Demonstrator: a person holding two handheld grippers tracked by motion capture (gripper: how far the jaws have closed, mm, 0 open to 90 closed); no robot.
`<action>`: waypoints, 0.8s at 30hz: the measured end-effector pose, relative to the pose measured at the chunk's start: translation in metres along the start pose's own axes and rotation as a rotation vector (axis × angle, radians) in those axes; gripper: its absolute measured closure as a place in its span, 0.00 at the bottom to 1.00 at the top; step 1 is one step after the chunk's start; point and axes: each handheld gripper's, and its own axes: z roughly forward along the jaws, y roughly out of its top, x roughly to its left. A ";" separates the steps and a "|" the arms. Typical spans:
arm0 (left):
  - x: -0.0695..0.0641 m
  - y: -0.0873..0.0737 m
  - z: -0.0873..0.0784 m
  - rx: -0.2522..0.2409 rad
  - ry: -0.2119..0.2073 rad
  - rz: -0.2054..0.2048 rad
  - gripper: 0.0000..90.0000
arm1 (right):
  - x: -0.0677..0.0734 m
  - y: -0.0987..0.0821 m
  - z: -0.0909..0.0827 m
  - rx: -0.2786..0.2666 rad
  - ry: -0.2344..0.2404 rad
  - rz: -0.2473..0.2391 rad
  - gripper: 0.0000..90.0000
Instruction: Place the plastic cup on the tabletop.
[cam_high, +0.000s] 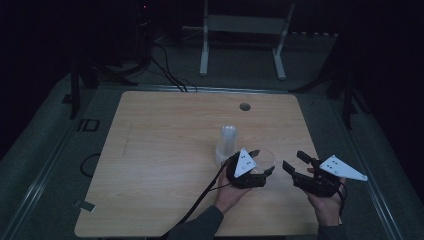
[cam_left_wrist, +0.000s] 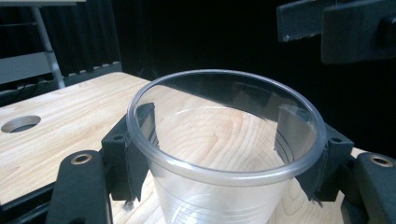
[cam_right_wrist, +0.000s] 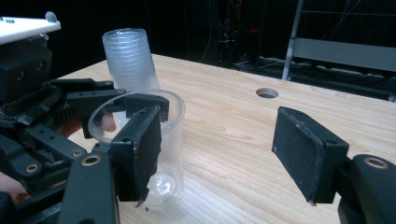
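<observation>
The left gripper (cam_high: 266, 161) clamps a clear plastic cup (cam_left_wrist: 224, 154) upright on the table (cam_high: 160, 165), the cup stack (cam_high: 227, 142) at its ten o'clock. The right gripper (cam_high: 295, 163), jaws wide and empty, waits at three o'clock.

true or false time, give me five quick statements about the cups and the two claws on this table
1. The left claw grips a clear plastic cup. True.
2. That cup lies on its side. False: it stands upright on the table, rim up.
3. The right claw is shut on a cup. False: its jaws stand apart with nothing between them.
4. A stack of cups stands upside down on the table, behind the held cup in the right gripper view. True.
5. The held cup is full of water. False: it looks empty; the wood shows through it.
</observation>
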 end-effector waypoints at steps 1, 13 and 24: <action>0.000 -0.001 0.000 -0.001 0.002 -0.002 0.33 | 0.000 0.000 0.000 -0.001 0.000 0.001 0.36; 0.002 -0.012 0.001 0.003 0.004 -0.001 0.33 | -0.001 0.000 -0.001 -0.003 -0.003 0.002 0.36; 0.002 -0.018 0.002 0.001 -0.001 0.001 0.33 | -0.002 0.000 -0.001 -0.004 -0.003 0.003 0.36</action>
